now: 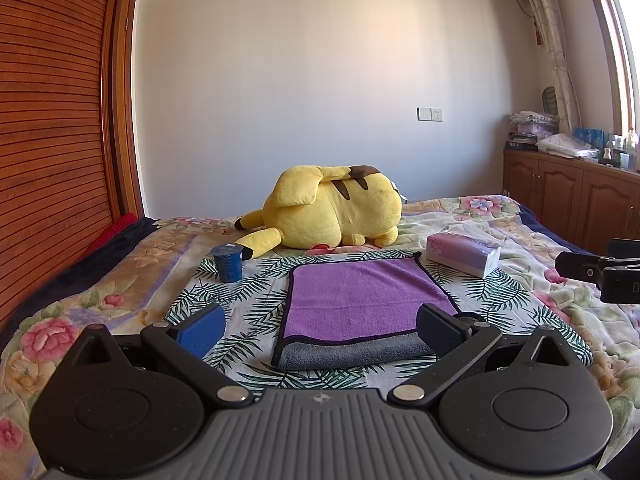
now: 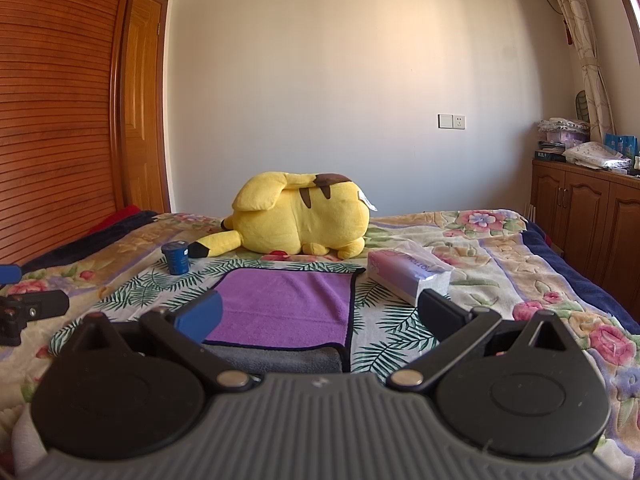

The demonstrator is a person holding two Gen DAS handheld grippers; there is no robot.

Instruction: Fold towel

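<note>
A purple towel [image 1: 360, 296] with a dark border lies folded on a leaf-print cloth [image 1: 256, 300] on the bed, its grey underside [image 1: 352, 354] showing along the near edge. It also shows in the right wrist view [image 2: 288, 304]. My left gripper [image 1: 320, 326] is open and empty, just in front of the towel's near edge, its fingers straddling it. My right gripper [image 2: 318, 318] is open and empty, in front of the towel's near right corner. Part of the right gripper [image 1: 600, 274] shows at the right edge of the left wrist view.
A yellow plush toy [image 1: 332, 212] lies behind the towel. A blue cup [image 1: 228, 264] stands to the towel's left. A tissue pack [image 1: 462, 254] lies to its right. A wooden wardrobe [image 1: 52, 140] is at left, and a cabinet [image 1: 572, 200] at right.
</note>
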